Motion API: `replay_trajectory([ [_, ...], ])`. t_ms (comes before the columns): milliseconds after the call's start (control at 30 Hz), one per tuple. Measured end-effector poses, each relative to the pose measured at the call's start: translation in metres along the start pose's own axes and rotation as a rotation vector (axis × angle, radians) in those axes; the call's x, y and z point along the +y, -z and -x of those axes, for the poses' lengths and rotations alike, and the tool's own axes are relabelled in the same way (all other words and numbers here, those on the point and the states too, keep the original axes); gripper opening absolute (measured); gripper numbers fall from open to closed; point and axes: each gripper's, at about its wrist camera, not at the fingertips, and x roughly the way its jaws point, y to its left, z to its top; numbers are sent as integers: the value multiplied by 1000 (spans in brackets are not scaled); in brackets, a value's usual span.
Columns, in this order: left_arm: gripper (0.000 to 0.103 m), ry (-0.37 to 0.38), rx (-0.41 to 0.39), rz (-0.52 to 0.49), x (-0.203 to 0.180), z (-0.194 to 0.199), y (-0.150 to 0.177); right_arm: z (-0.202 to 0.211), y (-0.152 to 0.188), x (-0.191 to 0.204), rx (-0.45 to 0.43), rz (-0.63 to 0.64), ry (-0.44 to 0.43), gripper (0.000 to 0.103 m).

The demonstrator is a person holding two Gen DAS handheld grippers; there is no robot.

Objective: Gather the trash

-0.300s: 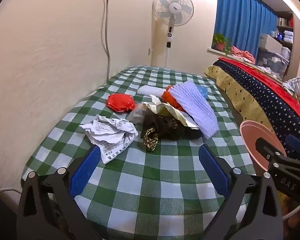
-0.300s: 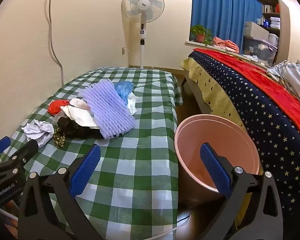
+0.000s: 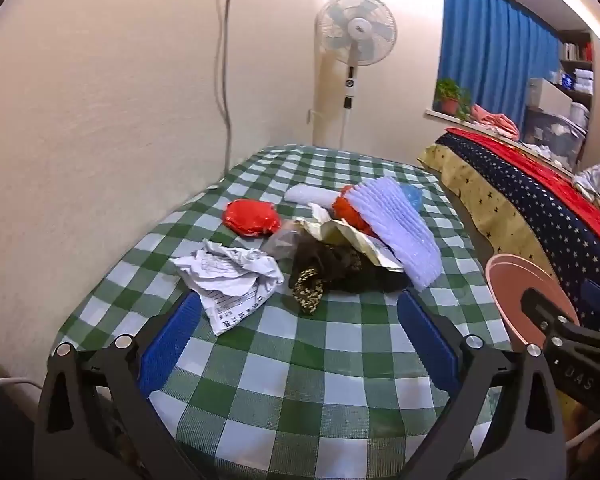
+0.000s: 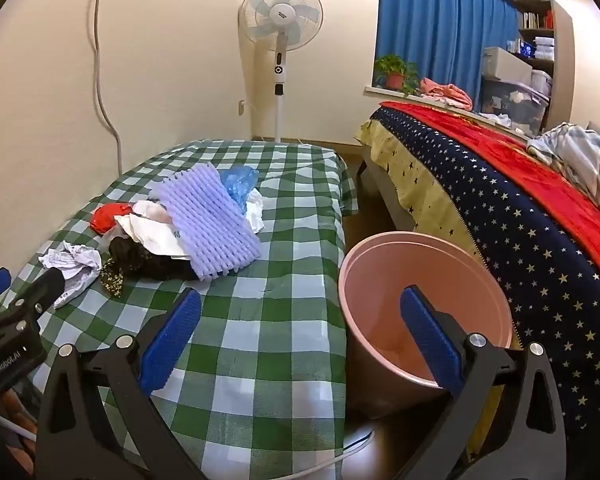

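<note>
Both claws gape wide, nothing between them: left gripper (image 3: 298,344) faces the crumpled white paper (image 3: 230,276) on the green-checked tablecloth (image 3: 300,380); right gripper (image 4: 300,340) overlooks the round pink plastic bin (image 4: 424,304) standing beside the table, ready for drops.

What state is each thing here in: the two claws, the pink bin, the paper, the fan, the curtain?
Left claw: open, holding nothing.
Right claw: open, holding nothing.
Pink bin: upright on the floor beside the table, looks empty.
White paper: crumpled, lying on the checked cloth.
Purple foam sheet: lying on top of the trash pile.
Fan: standing; spinning or not, cannot tell.
Blue curtain: drawn shut.
</note>
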Motion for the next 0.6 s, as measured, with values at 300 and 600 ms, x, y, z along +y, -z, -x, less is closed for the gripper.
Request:
replay_trajectory([
  [300, 95, 53, 11, -51, -13, 3, 2, -2, 2, -3, 24, -19, -8, 98],
  [600, 95, 59, 8, -53, -16, 5, 1, 3, 0, 0, 0, -5, -12, 98],
])
